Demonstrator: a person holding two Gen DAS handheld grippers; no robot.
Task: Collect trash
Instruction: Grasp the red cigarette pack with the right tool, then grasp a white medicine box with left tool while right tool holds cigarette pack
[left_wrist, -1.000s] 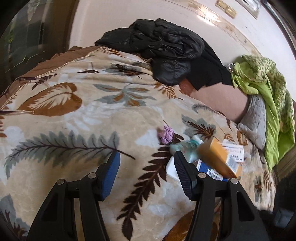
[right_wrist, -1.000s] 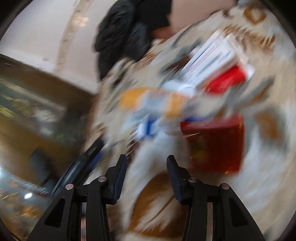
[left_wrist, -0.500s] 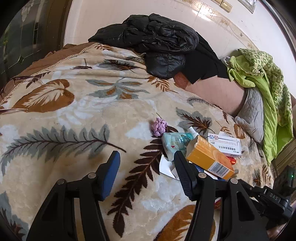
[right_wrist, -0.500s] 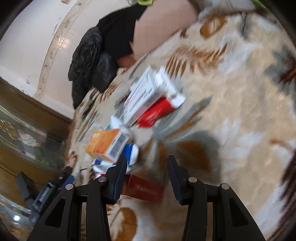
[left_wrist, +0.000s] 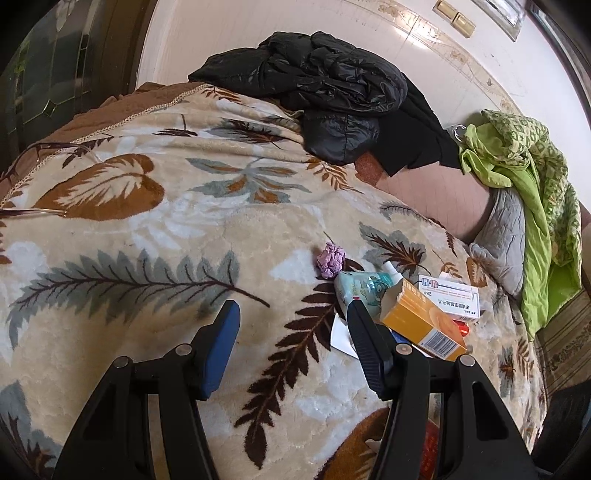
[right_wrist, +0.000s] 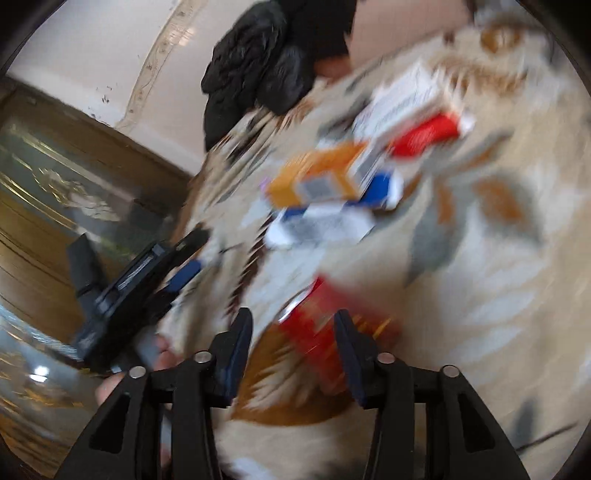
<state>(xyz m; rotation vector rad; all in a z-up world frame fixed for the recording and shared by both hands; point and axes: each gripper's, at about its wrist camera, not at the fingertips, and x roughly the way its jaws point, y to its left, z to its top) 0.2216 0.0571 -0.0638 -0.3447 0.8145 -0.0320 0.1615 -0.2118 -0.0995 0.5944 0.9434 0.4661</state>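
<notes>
A heap of trash lies on a leaf-patterned blanket: a crumpled purple paper ball, a teal wipes pack, an orange box, a white medicine box. My left gripper is open and empty, just left of the heap. The right wrist view is blurred: the orange box, a white and blue box, a red packet and a red box. My right gripper is open with the red box close ahead of its tips.
A black jacket lies at the far end of the bed by the wall. A green cloth and a grey pillow lie at the right. The left gripper shows at the left of the right wrist view.
The right gripper has swung back over the heap and its view is blurred by motion. The left gripper has drifted only slightly; the heap has not moved.
</notes>
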